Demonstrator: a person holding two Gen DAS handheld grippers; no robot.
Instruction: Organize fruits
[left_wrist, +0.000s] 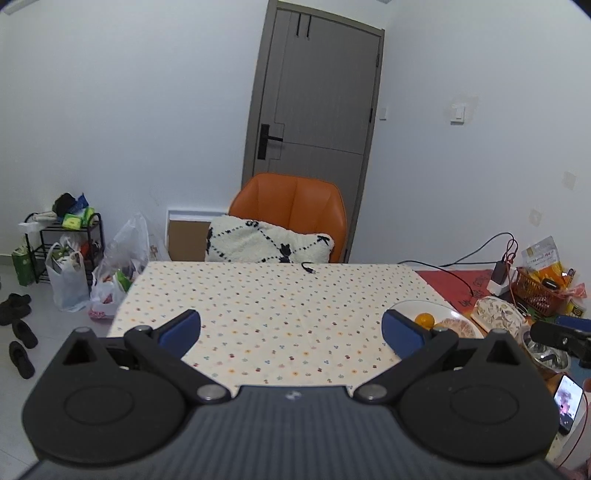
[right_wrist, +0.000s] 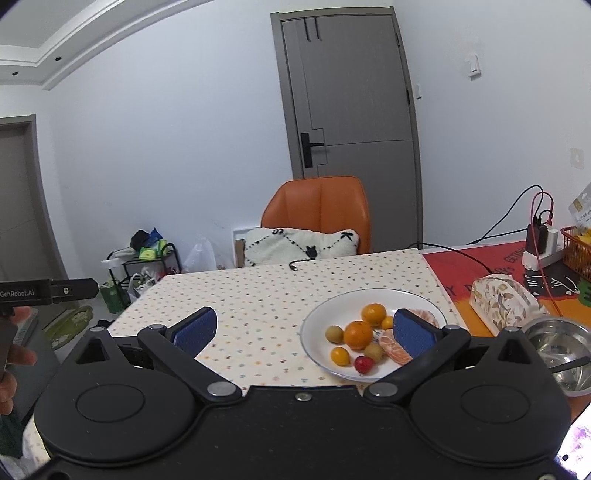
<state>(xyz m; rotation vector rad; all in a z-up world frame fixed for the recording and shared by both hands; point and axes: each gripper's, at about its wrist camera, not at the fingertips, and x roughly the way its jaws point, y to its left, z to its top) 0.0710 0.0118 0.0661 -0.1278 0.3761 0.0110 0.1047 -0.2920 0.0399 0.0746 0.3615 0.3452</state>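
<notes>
A white plate (right_wrist: 317, 321) on the dotted tablecloth holds mixed fruit: two oranges (right_wrist: 357, 334), small yellow fruits (right_wrist: 340, 355), brownish-green round fruits (right_wrist: 334, 333), a red fruit (right_wrist: 364, 364) and peeled orange segments (right_wrist: 395, 349). My right gripper (right_wrist: 304, 330) is open and empty, held above the table just in front of the plate, its right finger over the plate's right side. My left gripper (left_wrist: 291, 328) is open and empty over the cloth, left of the plate (left_wrist: 406, 306), where one orange (left_wrist: 424, 319) shows.
An orange chair (right_wrist: 321, 210) with a white cushion (right_wrist: 299, 245) stands at the table's far edge. A steel bowl (right_wrist: 561, 350), patterned pouch (right_wrist: 502, 295), power strip with cables (right_wrist: 539, 240) and brown basket (right_wrist: 576, 251) sit at right. A phone (left_wrist: 569, 402) lies at the near right.
</notes>
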